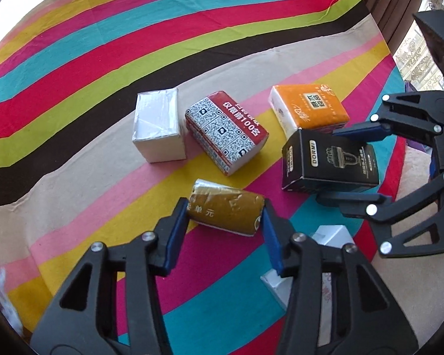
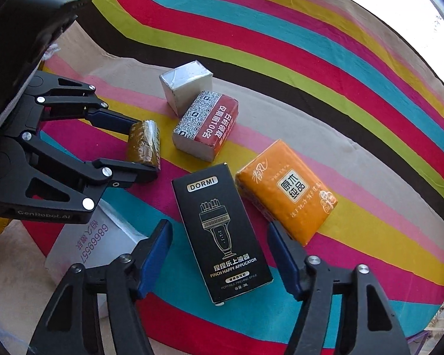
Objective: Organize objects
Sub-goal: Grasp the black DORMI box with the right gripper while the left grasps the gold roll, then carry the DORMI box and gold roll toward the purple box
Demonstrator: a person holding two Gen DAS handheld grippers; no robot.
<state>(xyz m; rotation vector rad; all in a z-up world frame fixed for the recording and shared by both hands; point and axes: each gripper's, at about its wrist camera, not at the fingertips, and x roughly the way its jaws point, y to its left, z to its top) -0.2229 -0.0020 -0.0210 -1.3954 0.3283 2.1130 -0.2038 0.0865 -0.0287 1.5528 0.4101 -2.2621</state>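
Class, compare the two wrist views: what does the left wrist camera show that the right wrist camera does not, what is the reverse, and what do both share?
Only the left wrist view shows the patterned curtain at the far right edge.

Only the right wrist view shows the printed number on the white packet and the black box's full front label.

Both show the left tool around the gold pack, the right tool open astride the black box, the orange tissue pack, red QR pack, silver-white block and striped cloth.

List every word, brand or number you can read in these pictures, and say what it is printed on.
"DORMI", "PINCH HAPPY APPLICATOR": black cardboard box.
"100": red-and-white QR-code tissue pack.
"6866955": white printed packet.
"GenRobot.AI": left gripper.
Orange tissue pack, gold foil roll: Chinese characters only.
Smaller print: too small.
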